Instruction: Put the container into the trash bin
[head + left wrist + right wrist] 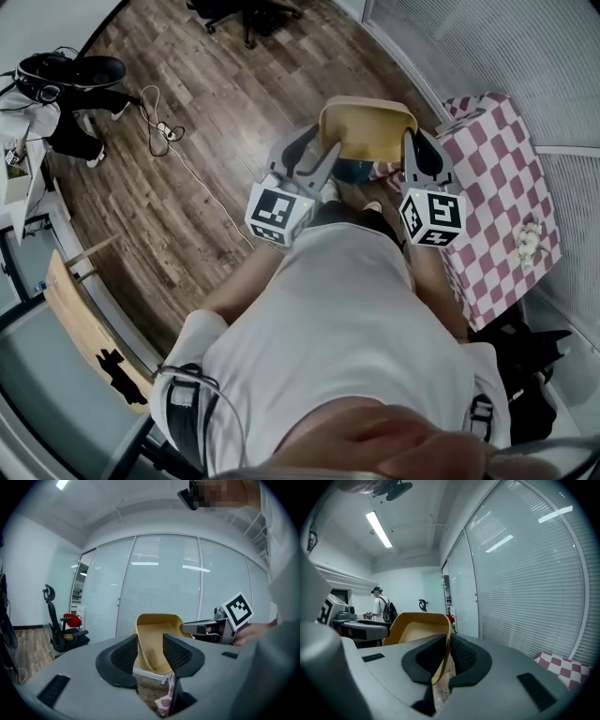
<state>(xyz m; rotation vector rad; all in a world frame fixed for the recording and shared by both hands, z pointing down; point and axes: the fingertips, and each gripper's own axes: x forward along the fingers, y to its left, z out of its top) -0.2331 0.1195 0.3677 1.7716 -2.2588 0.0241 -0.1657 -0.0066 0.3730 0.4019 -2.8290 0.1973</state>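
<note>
Pinching one wall of a tan, open-topped plastic container, the right tool is found with its jaws pressed together on it. The left tool is clamped on the opposite rim. The container is held level between both, above a brown wooden floor, beside a red-and-white checked worktop.

Looks like an office to me: floor-to-ceiling glass partitions with blinds straight ahead of the left gripper, black swivel chair off to its left, strip light overhead, wood-look flooring below.
</note>
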